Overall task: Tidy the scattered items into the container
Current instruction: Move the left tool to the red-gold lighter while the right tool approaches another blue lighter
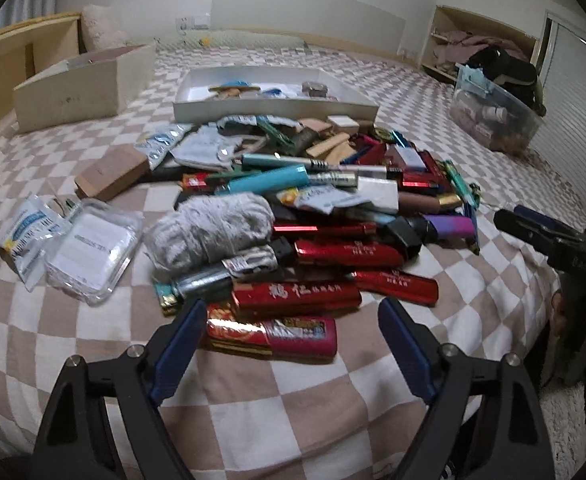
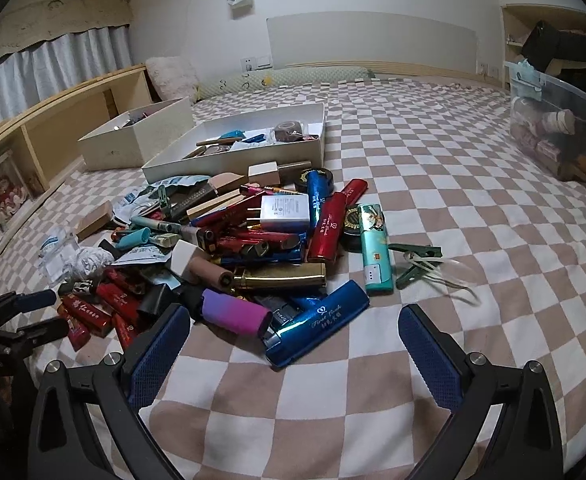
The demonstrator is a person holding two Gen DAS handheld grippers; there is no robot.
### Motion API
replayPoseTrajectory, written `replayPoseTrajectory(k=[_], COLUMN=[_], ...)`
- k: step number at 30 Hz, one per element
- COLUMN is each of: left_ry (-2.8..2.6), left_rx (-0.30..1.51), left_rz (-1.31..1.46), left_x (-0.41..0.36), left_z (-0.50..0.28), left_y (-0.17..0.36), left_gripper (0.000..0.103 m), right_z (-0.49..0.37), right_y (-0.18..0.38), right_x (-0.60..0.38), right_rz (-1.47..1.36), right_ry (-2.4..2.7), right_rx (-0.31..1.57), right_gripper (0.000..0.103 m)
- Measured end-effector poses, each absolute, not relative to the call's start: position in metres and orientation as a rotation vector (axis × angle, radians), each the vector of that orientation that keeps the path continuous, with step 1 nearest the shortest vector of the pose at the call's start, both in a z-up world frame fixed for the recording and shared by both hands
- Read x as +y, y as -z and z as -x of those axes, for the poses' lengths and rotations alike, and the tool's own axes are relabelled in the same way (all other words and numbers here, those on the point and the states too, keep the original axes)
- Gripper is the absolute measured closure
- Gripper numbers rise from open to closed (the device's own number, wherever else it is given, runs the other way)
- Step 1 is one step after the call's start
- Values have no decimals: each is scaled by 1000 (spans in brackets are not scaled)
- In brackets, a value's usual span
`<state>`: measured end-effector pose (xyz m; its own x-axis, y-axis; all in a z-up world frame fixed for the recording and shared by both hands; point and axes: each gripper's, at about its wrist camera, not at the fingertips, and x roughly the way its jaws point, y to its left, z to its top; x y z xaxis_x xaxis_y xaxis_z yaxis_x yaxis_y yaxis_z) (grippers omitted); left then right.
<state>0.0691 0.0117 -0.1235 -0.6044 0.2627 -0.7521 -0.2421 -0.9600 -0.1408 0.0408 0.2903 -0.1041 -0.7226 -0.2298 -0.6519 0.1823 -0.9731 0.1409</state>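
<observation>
Checkered bed (image 1: pixel 333 392) — a heap of lighters (image 1: pixel 313 248) at centre, the white tray (image 1: pixel 273 110) beyond at twelve o'clock. Left gripper (image 1: pixel 293 316) open astride a red lighter (image 1: pixel 277 332); right gripper (image 2: pixel 293 324) open — blue lighter (image 2: pixel 317 320) between its fingers

- My view shows a bed cover (image 2: pixel 433 184) checked in beige and white.
- I see a white tray (image 2: pixel 229 162).
- Blue lighter (image 2: pixel 317 322), metallic.
- Purple-to-pink lighter (image 2: pixel 235 312).
- Red lighters (image 1: pixel 297 294) with white lettering.
- Grey yarn (image 1: pixel 213 226).
</observation>
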Motion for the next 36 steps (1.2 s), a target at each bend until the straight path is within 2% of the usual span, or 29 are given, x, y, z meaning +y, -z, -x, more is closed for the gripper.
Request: replayPoseTrajectory(k=[2, 11, 17, 21, 27, 31, 36], left_ry=[-2577, -2656, -2642, -2631, -2604, -2600, -2608], left_rx=[-17, 66, 17, 22, 19, 27, 25], left_rz=[1238, 1296, 1331, 1321, 1316, 1316, 1318], left_x=[14, 16, 7, 7, 13, 16, 18], left_z=[-68, -69, -65, -65, -69, -70, -70], left_y=[127, 131, 134, 135, 134, 133, 135], left_gripper=[21, 22, 22, 22, 22, 22, 22], right_z=[-41, -40, -37, -35, -25, -17, -10], right_y=[105, 110, 109, 98, 102, 110, 120], right_x=[290, 296, 294, 290, 285, 292, 289], right_rz=[-1048, -1077, -1093, -1068, -1132, -1148, -1061], right_ry=[2724, 2717, 2658, 2579, 2431, 2344, 2287], right_rx=[-98, -136, -121, -12, 274, 259, 396], right_gripper=[0, 0, 0, 0, 0, 0, 0])
